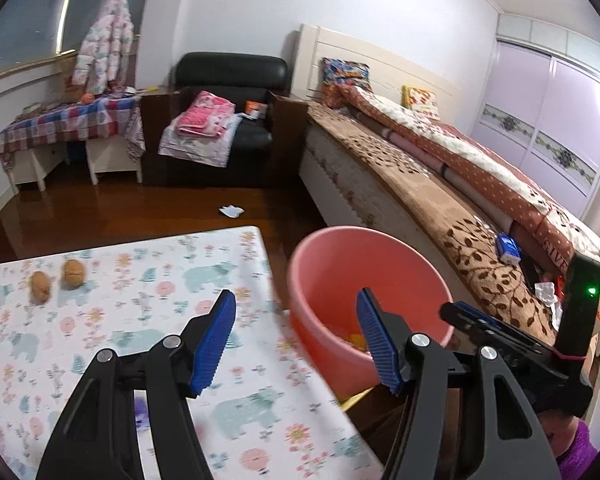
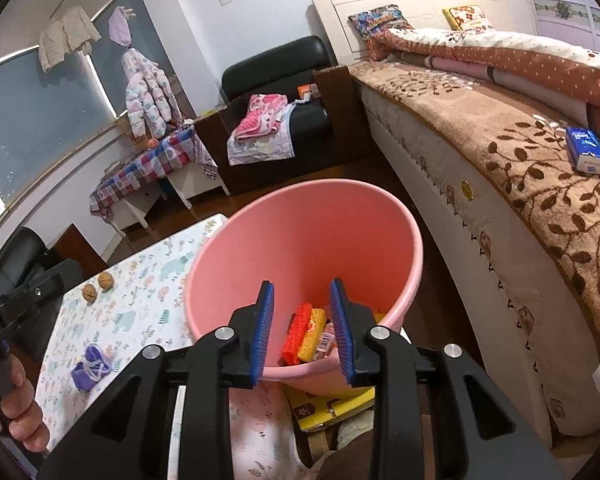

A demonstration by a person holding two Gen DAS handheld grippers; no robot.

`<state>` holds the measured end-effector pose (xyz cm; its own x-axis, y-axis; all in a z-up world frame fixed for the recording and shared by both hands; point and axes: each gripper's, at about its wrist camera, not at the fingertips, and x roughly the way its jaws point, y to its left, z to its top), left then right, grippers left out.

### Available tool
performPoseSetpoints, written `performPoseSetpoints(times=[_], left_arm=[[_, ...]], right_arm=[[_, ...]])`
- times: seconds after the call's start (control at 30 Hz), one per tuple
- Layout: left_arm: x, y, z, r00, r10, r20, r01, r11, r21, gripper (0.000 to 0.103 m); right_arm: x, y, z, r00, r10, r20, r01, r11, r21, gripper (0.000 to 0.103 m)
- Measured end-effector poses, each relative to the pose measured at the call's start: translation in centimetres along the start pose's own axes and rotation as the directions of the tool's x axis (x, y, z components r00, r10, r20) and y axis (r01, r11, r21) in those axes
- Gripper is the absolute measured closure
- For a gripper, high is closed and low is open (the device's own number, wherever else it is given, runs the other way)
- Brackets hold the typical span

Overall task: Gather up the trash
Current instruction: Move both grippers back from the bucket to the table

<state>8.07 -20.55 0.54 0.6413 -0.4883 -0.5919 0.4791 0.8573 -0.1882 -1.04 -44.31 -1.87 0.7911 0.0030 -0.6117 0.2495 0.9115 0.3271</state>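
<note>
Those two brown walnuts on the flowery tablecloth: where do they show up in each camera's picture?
Left wrist view: the walnuts lie at the left, on the far part of the tablecloth.
Right wrist view: the walnuts sit small at the left, left of the pink bucket.
Shared landmark: the pink bucket, right of the table in both.

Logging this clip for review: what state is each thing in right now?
left gripper: jaws wide open, empty
right gripper: jaws partly open over the bin, empty
pink bin: upright, trash at the bottom
two walnuts: on the table
purple scrap: crumpled on the table
</note>
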Motion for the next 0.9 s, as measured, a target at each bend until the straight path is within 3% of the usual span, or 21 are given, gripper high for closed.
performPoseSetpoints(times=[0.2, 0.5, 0.7, 0.9], left_arm=[[-3.4, 4.2, -0.5, 0.996, 0.090, 0.025, -0.088, 0.994, -0.058, 0.041], [-8.4, 10.8, -2.5, 0.975, 0.219, 0.045, -0.213, 0.970, -0.116, 0.041], [-9.8, 14.3, -4.7, 0.970, 0.243, -0.005, -0.241, 0.959, -0.150, 0.041], [-9.8, 15.9, -7.6, 0.972, 0.223, -0.070, -0.231, 0.962, -0.142, 0.041]], right_arm=[[-0.7, 2.5, -0.8, 0.999, 0.044, -0.011, -0.044, 0.999, -0.028, 0.073], [-1.5, 7.8, -2.4, 0.991, 0.126, -0.052, -0.131, 0.985, -0.111, 0.074], [-1.0, 10.9, -4.4, 0.978, 0.167, -0.126, -0.185, 0.972, -0.146, 0.074], [-0.3, 13.6, -6.7, 0.956, 0.193, -0.222, -0.236, 0.953, -0.191, 0.074]])
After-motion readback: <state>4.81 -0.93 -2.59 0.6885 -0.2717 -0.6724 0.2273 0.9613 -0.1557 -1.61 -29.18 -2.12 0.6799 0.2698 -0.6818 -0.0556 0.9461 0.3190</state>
